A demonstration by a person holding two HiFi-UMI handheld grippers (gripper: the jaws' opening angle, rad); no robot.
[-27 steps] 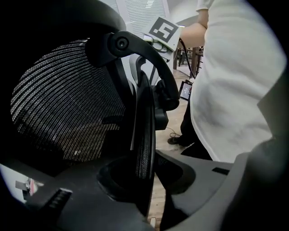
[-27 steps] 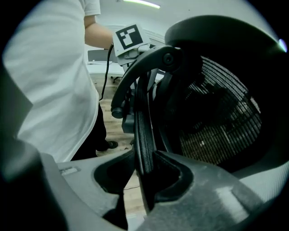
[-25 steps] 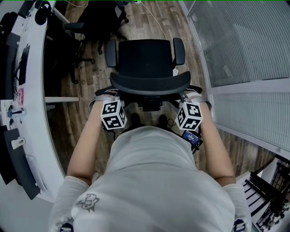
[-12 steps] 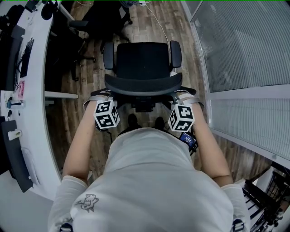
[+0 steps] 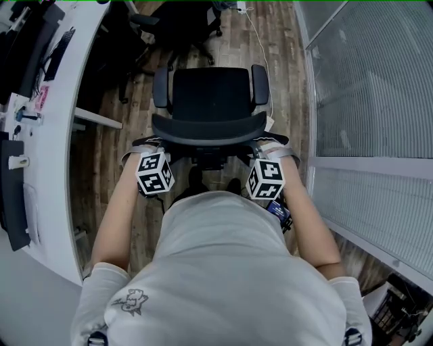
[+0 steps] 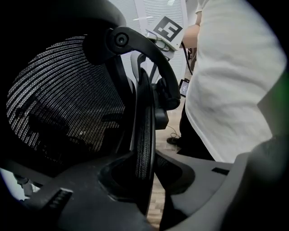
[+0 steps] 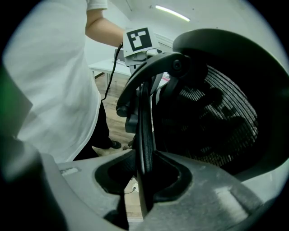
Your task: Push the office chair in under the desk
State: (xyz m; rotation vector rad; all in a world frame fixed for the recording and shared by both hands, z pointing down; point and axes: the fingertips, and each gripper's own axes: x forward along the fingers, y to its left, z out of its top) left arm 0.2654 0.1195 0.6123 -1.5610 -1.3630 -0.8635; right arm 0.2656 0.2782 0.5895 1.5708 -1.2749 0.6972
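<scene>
A black office chair stands on the wood floor in front of the person, its seat pointing away. Its mesh backrest faces the person. My left gripper is shut on the backrest's left edge; in the left gripper view the black rim sits pinched between the jaws of that gripper. My right gripper is shut on the backrest's right edge, where the rim runs down between the jaws of that gripper. The fingertips are hidden under the backrest in the head view.
A long white desk with a keyboard and dark gear runs along the left. A second black chair stands farther ahead by the desk. A glass partition with blinds closes the right side. A cable lies on the floor.
The chair has rolled a little forward, away from the person, with both grippers still on its backrest. The view has swung, so the desk now slants at the left.
</scene>
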